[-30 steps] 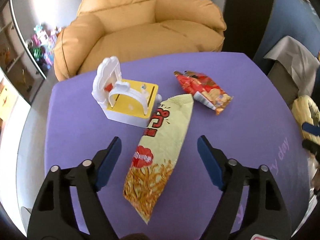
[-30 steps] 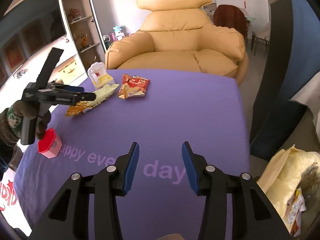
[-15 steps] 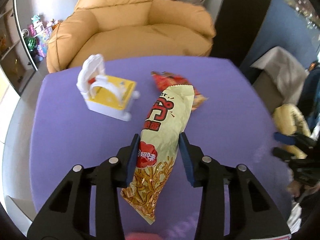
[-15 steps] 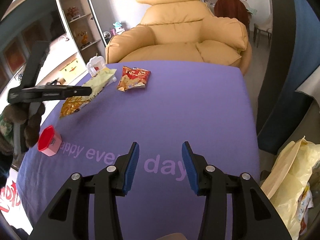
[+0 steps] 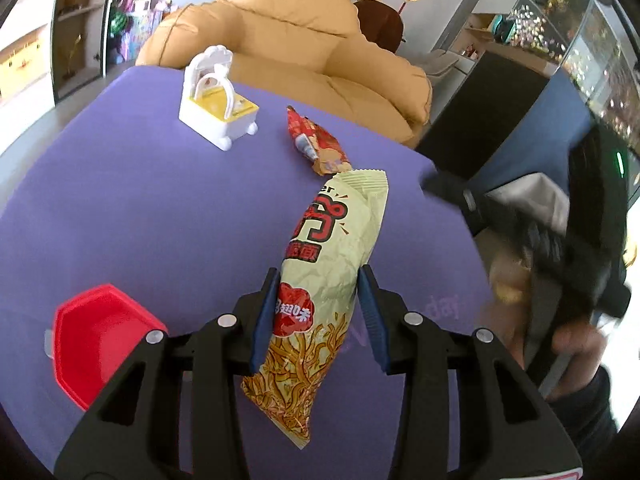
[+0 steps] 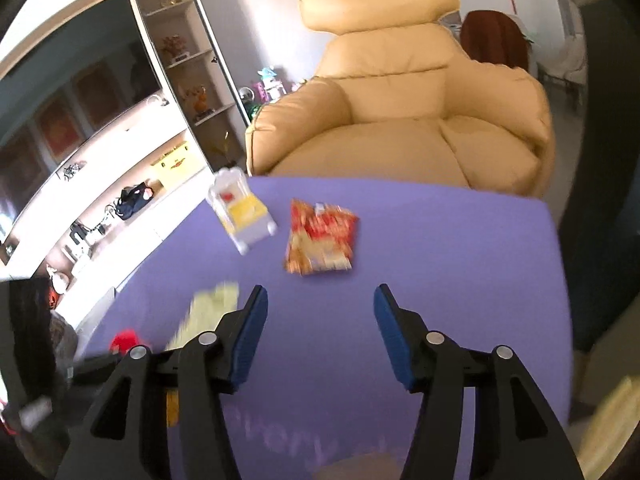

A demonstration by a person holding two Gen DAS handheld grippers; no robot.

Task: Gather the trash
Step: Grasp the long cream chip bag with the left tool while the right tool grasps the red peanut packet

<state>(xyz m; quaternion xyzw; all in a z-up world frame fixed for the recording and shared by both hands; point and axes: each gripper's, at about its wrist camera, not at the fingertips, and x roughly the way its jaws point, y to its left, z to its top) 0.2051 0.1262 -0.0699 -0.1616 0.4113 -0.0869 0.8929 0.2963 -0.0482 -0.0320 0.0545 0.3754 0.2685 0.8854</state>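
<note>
Left wrist view: my left hand-held gripper (image 5: 318,316) is clamped on the long cream snack bag (image 5: 326,264), its blue pads pressing the bag's sides near the lower third; the bag's crimped top points toward the far edge of the purple worktop (image 5: 132,208). Just beyond that top lies the red snack wrapper (image 5: 318,142), apart from the bag or barely touching it; I cannot tell which. Toward the far left corner stands a white-and-yellow toy cart (image 5: 216,102). At the near left edge sits a red open box (image 5: 98,338). A tan armchair (image 5: 320,40) stands behind the worktop.

Right wrist view: my right hand-held gripper (image 6: 320,330) is held over the worktop (image 6: 460,260) with its jaws wide apart and nothing between them. The red snack wrapper (image 6: 322,236) lies flat ahead of the jaws, toward the far edge, with the toy cart (image 6: 242,210) just to its left. The cream snack bag (image 6: 208,314) shows as a blur at the left edge, partly hidden by the left finger. The armchair (image 6: 404,116) fills the background.
</note>
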